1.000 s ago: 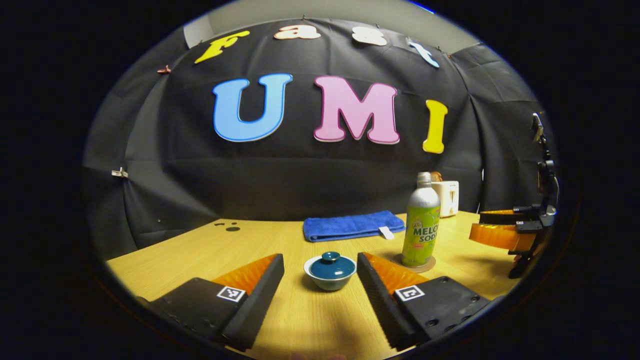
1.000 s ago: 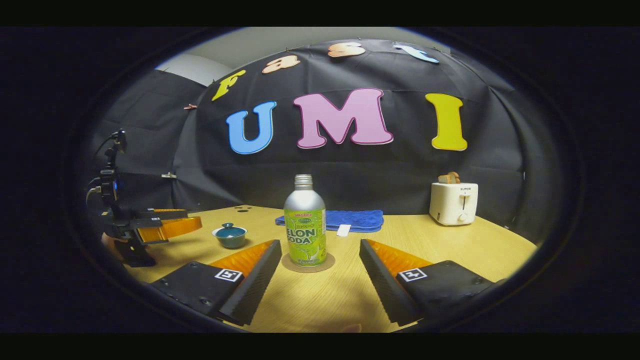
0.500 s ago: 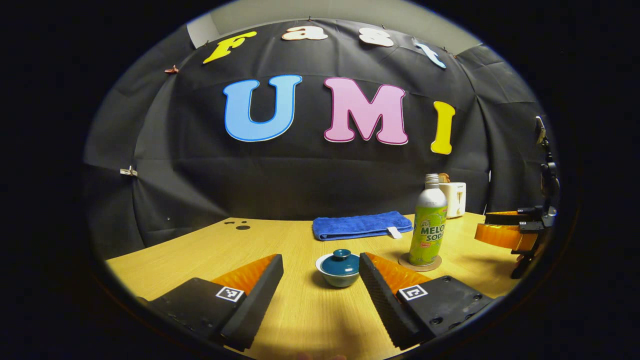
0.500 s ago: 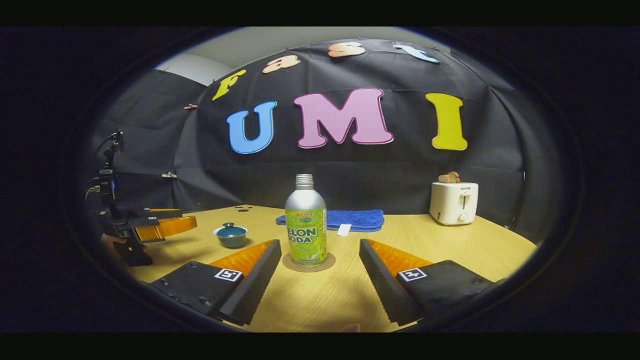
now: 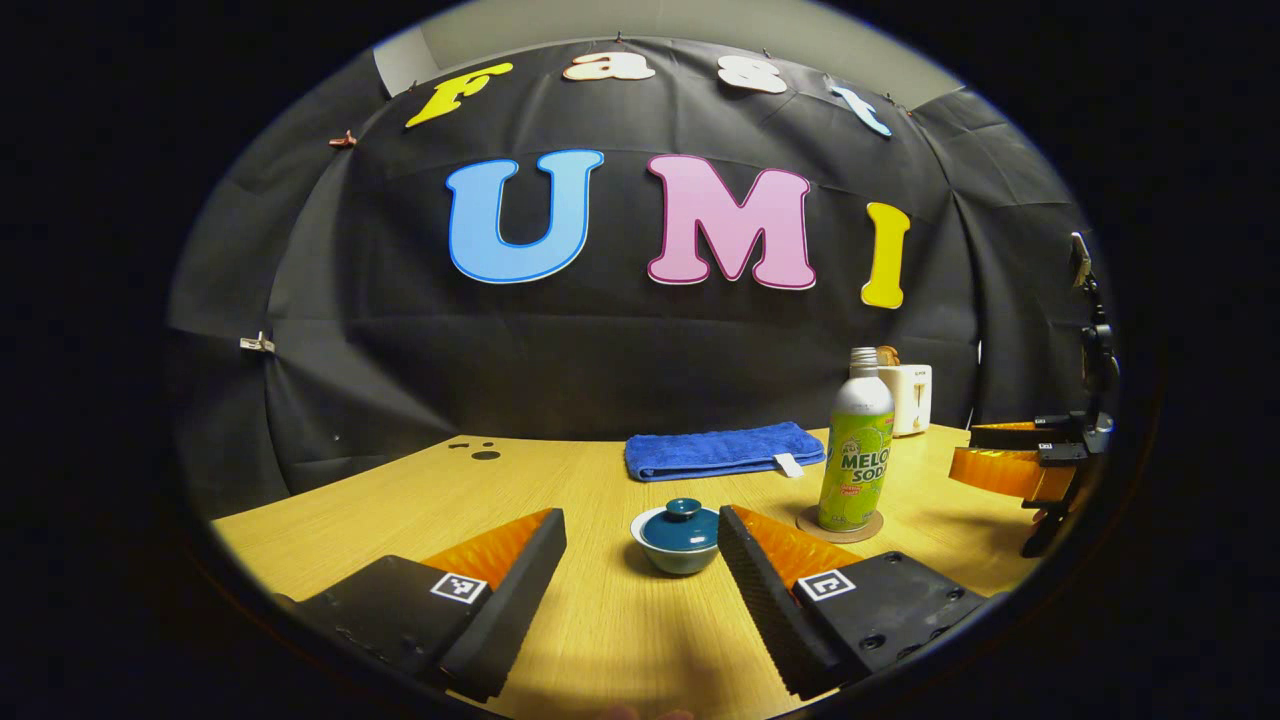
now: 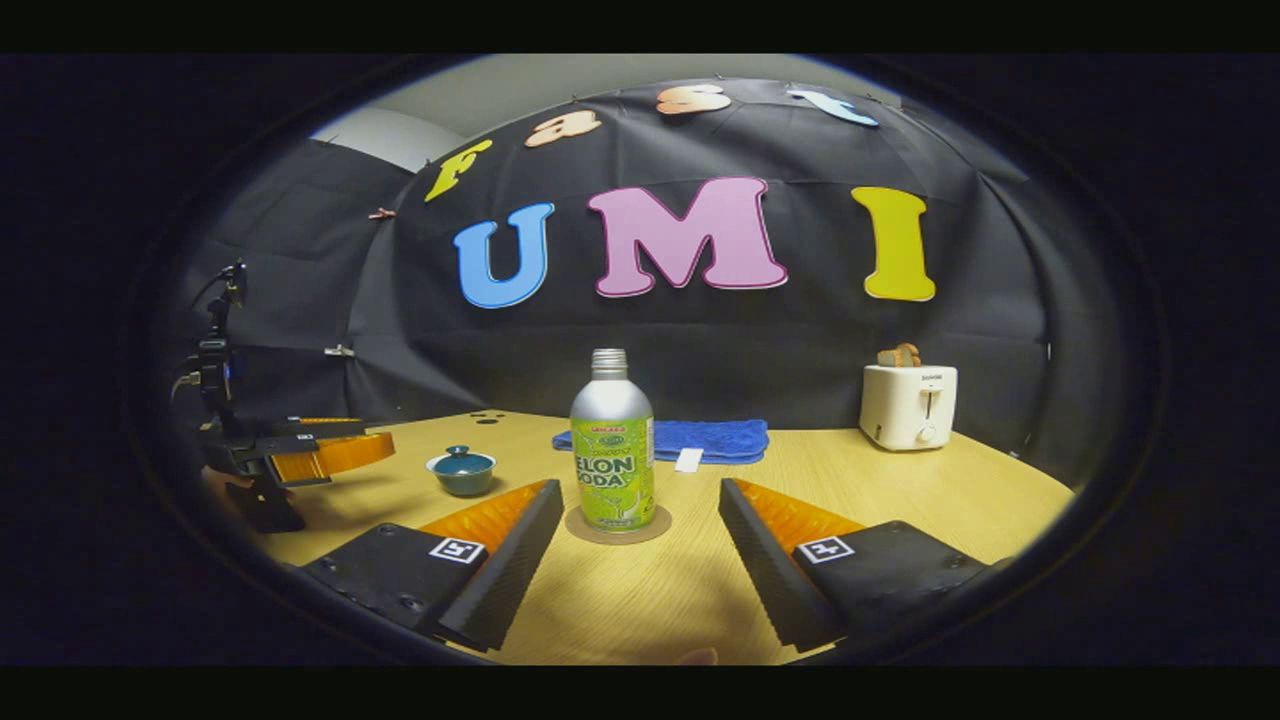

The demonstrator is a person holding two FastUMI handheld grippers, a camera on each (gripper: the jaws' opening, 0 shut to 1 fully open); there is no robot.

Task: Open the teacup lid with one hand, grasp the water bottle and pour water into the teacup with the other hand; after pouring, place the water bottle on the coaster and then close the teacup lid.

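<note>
A small teal teacup (image 5: 679,541) with its lid on stands on the wooden table, just ahead of my left gripper (image 5: 642,532), which is open and apart from it. The same teacup (image 6: 460,471) sits far left in the right gripper view. A silver and green water bottle (image 6: 611,446) stands upright on a round coaster (image 6: 617,526), straight ahead of my right gripper (image 6: 635,500), open and short of it. In the left gripper view the bottle (image 5: 856,445) stands to the right on the coaster (image 5: 840,525), with the right gripper (image 5: 1010,460) beyond.
A folded blue towel (image 5: 722,450) lies at the back of the table (image 5: 400,500) near the cloth wall. A white toaster (image 6: 907,405) stands at the back right. The left gripper (image 6: 300,455) hovers at the far left of the right gripper view.
Over the second the left gripper swung left, so the teacup and bottle slid right in its view. It has held still for the last half second. The right gripper barely moved.
</note>
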